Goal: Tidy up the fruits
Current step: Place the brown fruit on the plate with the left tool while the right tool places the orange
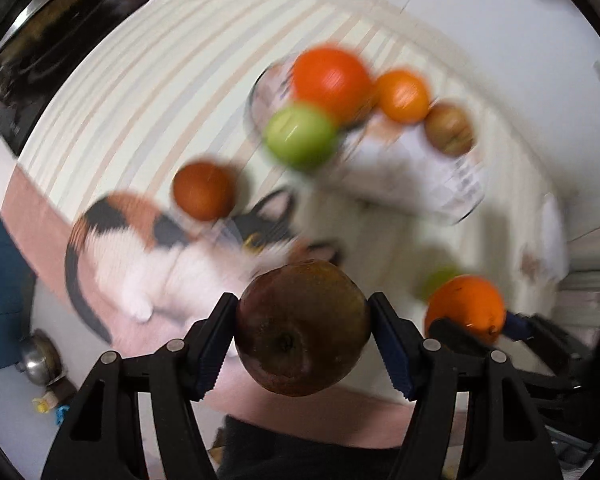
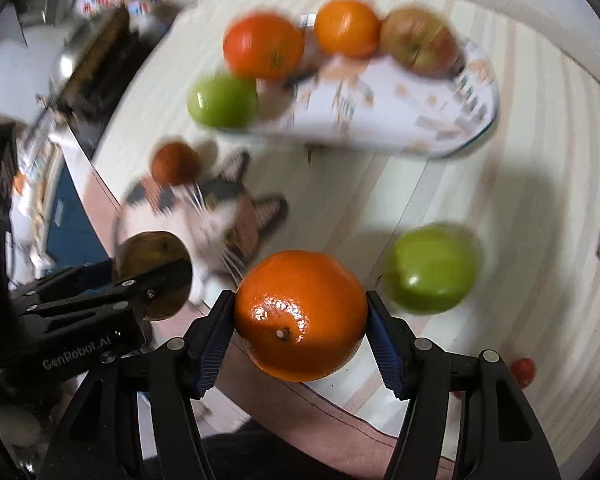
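A: Left gripper (image 1: 302, 320) clamps a brown apple (image 1: 302, 328); right gripper (image 2: 300, 316) clamps an orange (image 2: 299, 315).

B: A calico cat (image 2: 216, 220) sits beneath; 2 green apples (image 2: 432, 268) lie near the tray (image 2: 400, 120).

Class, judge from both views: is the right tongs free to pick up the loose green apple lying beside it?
Probably not yet. The right tongs are already shut on an orange, so nothing can enter them, though the green apple lies close with no obstacle between.
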The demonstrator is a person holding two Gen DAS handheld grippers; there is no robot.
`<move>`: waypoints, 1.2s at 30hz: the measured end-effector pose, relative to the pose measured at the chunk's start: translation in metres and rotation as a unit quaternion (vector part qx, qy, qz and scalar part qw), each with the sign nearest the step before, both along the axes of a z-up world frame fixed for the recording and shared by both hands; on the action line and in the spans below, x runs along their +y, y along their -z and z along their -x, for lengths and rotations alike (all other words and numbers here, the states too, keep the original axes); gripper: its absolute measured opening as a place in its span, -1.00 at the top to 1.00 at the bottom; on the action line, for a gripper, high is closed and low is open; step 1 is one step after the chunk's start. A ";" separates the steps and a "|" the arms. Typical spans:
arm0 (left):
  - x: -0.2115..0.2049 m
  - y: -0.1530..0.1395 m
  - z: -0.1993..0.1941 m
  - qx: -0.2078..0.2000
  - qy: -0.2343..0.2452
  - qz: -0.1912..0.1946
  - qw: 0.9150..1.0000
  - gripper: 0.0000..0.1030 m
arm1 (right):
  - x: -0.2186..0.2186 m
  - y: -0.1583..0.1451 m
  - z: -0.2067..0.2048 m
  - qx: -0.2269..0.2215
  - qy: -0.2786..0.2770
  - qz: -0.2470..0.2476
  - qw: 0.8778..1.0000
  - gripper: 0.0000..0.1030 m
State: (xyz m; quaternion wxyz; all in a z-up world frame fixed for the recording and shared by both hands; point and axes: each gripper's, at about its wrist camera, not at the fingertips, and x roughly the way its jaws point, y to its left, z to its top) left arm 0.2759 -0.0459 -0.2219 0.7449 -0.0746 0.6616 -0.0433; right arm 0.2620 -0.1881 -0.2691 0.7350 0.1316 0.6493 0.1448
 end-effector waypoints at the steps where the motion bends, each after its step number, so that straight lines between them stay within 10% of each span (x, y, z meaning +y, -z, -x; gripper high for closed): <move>1: -0.005 -0.007 -0.009 -0.004 0.001 0.007 1.000 -0.25 | -0.006 -0.008 -0.004 -0.008 0.005 -0.002 1.000 -0.28; 14: -0.068 0.036 -0.121 0.045 0.042 -0.010 0.998 -0.25 | -0.056 0.017 -0.092 -0.044 0.016 0.051 0.998 -0.28; 30: -0.073 0.074 -0.133 0.096 0.044 -0.023 0.994 -0.29 | -0.044 0.059 -0.133 -0.014 0.007 0.046 0.999 -0.30; 36: -0.060 0.043 -0.134 0.062 0.033 -0.008 0.998 -0.65 | -0.055 0.047 -0.132 0.010 0.026 0.043 0.999 -0.80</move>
